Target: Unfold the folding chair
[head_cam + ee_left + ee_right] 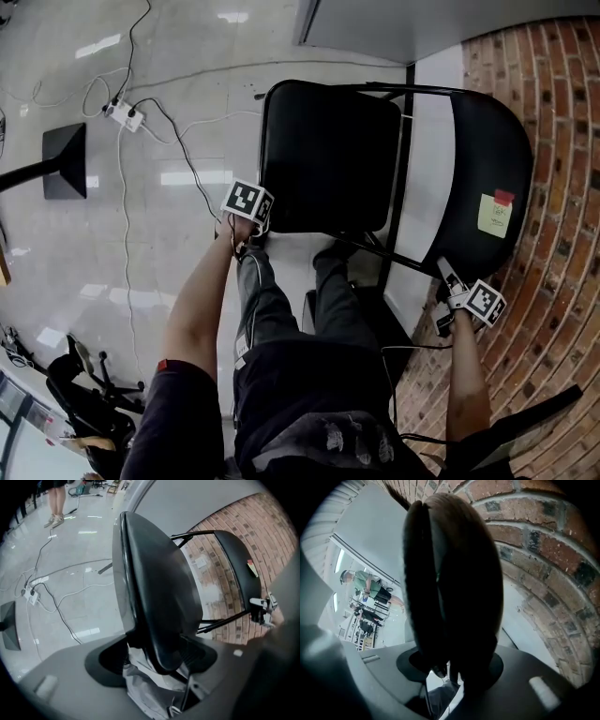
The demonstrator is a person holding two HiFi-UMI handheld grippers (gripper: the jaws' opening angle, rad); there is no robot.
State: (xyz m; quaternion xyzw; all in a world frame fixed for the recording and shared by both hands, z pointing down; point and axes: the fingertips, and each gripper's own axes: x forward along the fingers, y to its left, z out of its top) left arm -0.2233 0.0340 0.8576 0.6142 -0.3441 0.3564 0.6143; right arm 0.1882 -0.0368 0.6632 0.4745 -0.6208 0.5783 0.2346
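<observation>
You are standing over the folding chair (398, 187) on the glossy floor (169, 112), its rounded black backrest (487, 159) facing the brick wall (562, 141) and its padded seat (328, 155) reaching leftward. Your left tongs (154, 660) are clamping the seat's edge, and your right tongs (452, 663) are gripping the backrest's edge.

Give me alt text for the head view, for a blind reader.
Looking down, a person holds a black folding chair with the left gripper clamped on the seat and the right gripper on the backrest. Cables cross the glossy floor at left; brick at right.
</observation>
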